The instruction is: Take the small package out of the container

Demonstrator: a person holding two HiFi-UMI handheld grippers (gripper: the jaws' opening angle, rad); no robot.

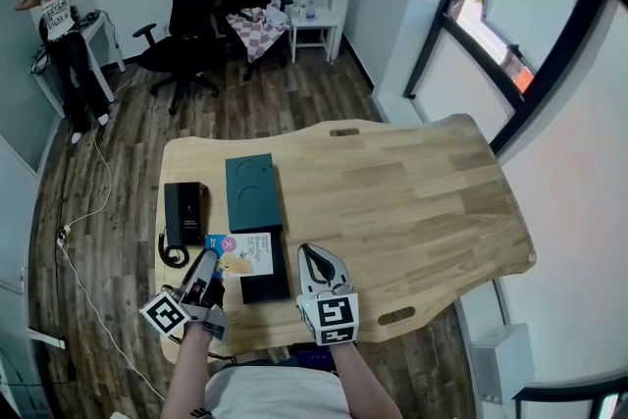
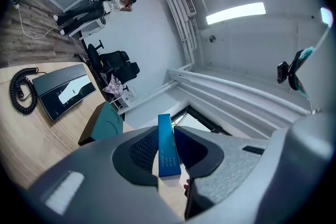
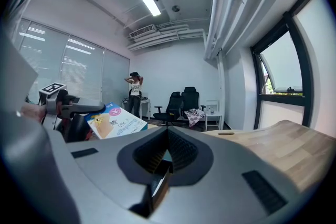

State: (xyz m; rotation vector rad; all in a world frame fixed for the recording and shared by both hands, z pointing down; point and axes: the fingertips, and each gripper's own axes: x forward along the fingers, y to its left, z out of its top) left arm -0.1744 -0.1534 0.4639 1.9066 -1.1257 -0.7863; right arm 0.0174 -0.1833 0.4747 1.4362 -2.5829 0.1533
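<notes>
Removal step, nearly done: left hand-held gripper (image 1: 209, 262) clamps the package (image 1: 240, 255) by its edge, tilted above the container (image 1: 267, 285). Right hand-held gripper (image 1: 310, 254) is near-closed, looks empty, beside the container. Next: carry clear, set on bare desk (image 1: 412, 201). Count: one package, one container, one lid (image 1: 253, 193), one phone (image 1: 184, 214).

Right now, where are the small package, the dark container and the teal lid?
small package (image 1: 241, 255): head view, middle of its printed face.
dark container (image 1: 267, 288): head view, bare dark part just below the package.
teal lid (image 1: 253, 192): head view, centre of its top face.
</notes>
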